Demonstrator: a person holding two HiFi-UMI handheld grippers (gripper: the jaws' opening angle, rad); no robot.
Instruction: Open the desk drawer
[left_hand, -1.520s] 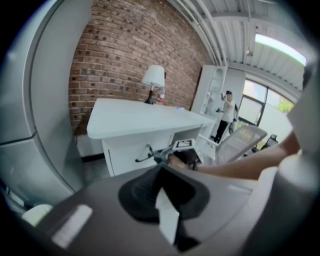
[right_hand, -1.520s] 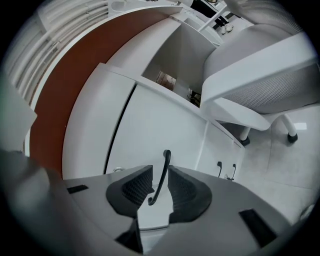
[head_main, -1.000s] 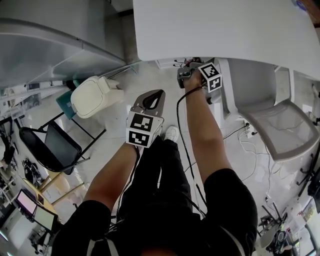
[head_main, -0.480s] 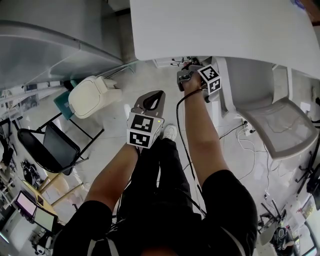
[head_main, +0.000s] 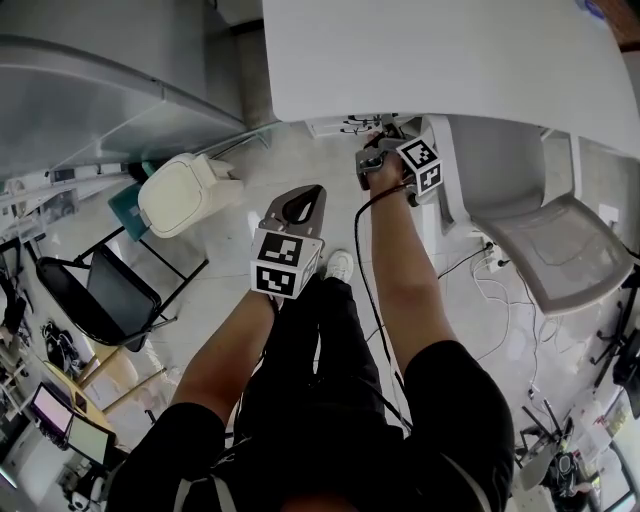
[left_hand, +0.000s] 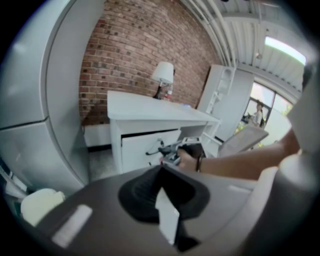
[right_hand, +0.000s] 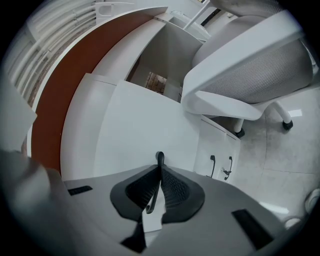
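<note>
The white desk (head_main: 430, 50) fills the top of the head view. My right gripper (head_main: 372, 158) is at its front edge, shut on the drawer's thin dark handle (right_hand: 159, 159), which runs up between the pads of the right gripper (right_hand: 159, 172). In the left gripper view the drawer (left_hand: 142, 147) shows a dark gap along its top, and the right gripper (left_hand: 172, 152) holds its handle (left_hand: 154, 150). My left gripper (head_main: 303, 203) hangs in mid-air above the floor, well short of the desk. The left gripper (left_hand: 162, 175) is shut with nothing in it.
A grey mesh office chair (head_main: 540, 230) stands right of the drawer unit. A white lidded bin (head_main: 185, 195) and a black folding chair (head_main: 100, 295) are at the left. Lower cabinet handles (right_hand: 220, 167) show beside the drawer front. A lamp (left_hand: 162, 75) stands on the desk.
Almost nothing has moved: the right gripper stays shut on the handle at the desk's edge, and the left gripper has drifted only slightly.
</note>
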